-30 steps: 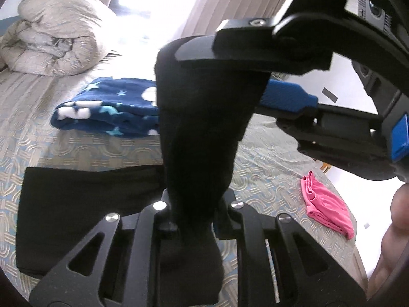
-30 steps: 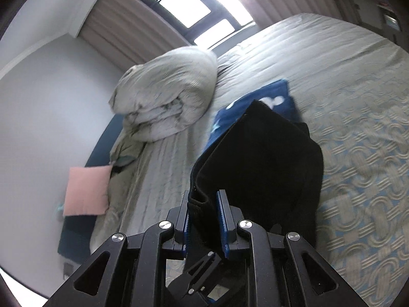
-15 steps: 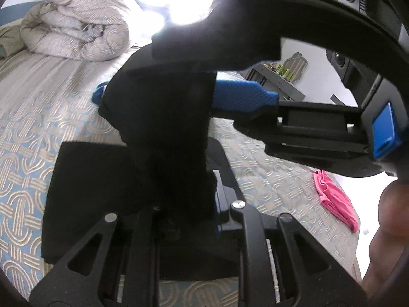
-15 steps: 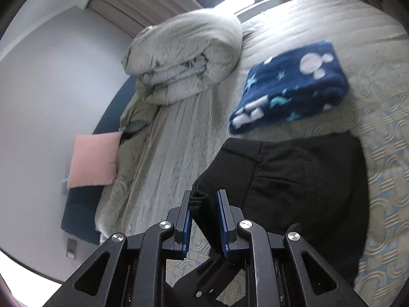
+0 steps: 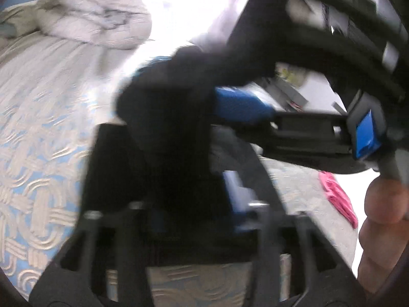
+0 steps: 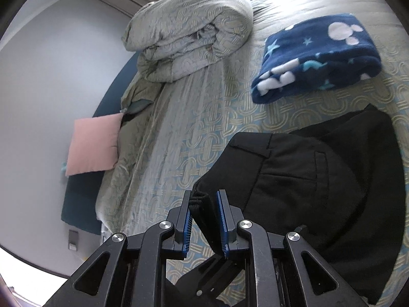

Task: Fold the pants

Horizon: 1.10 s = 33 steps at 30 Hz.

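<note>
The black pants (image 6: 319, 179) look soft and limp, best held at the hem, which the right gripper (image 6: 204, 217) pinches; the left gripper's (image 5: 194, 204) blurred jaws seem to clamp cloth too.

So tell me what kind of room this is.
Most likely a bedroom. The black pants lie on a bed with a patterned bedspread; a rolled-up duvet sits near the head and a pink pillow rests by the wall.

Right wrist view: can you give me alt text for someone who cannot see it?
The right tongs pinch the edge of black pants lying folded on a patterned bedspread. Beyond them lie a folded navy star-print blanket and a rolled grey duvet; a pink pillow sits at the left edge.
</note>
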Motion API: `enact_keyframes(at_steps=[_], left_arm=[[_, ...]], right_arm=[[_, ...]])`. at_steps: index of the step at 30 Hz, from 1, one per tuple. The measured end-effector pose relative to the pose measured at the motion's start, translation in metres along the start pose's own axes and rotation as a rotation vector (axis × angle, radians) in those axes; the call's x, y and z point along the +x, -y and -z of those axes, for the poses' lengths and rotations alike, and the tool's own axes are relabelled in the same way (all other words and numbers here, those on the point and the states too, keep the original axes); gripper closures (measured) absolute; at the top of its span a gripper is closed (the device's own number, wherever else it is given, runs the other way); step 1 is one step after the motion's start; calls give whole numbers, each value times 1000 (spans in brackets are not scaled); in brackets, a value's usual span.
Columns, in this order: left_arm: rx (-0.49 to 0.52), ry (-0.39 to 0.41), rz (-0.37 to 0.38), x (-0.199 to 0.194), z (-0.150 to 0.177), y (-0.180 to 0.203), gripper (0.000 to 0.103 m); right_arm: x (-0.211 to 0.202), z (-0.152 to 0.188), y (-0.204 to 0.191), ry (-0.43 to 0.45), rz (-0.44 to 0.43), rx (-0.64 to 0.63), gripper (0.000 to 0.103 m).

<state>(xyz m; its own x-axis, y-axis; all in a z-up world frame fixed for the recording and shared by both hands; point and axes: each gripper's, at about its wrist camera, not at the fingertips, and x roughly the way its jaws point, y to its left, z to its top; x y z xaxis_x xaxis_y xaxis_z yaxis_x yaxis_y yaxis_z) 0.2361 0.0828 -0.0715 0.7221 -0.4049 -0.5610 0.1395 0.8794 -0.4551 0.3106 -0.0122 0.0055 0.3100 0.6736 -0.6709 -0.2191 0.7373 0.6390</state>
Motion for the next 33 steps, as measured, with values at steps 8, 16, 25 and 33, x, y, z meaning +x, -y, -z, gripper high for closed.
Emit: enact_keyframes(at_steps=[8,16,25,33], left_arm=[[-167,-65,-92,-14,29,-74,38],[-197,-37,-105,-36,40,-87,38],[-231,85,-70,-60,22,-75,38],[-32,2,-135,19,-25,-21,62]], right_arm=[[71,32,45,-187,-41,167,75],[1,21,54,-58,-101,81,60],[-56,13,117,72,73,110,49],[-58,37,124,223,361,-85,51]])
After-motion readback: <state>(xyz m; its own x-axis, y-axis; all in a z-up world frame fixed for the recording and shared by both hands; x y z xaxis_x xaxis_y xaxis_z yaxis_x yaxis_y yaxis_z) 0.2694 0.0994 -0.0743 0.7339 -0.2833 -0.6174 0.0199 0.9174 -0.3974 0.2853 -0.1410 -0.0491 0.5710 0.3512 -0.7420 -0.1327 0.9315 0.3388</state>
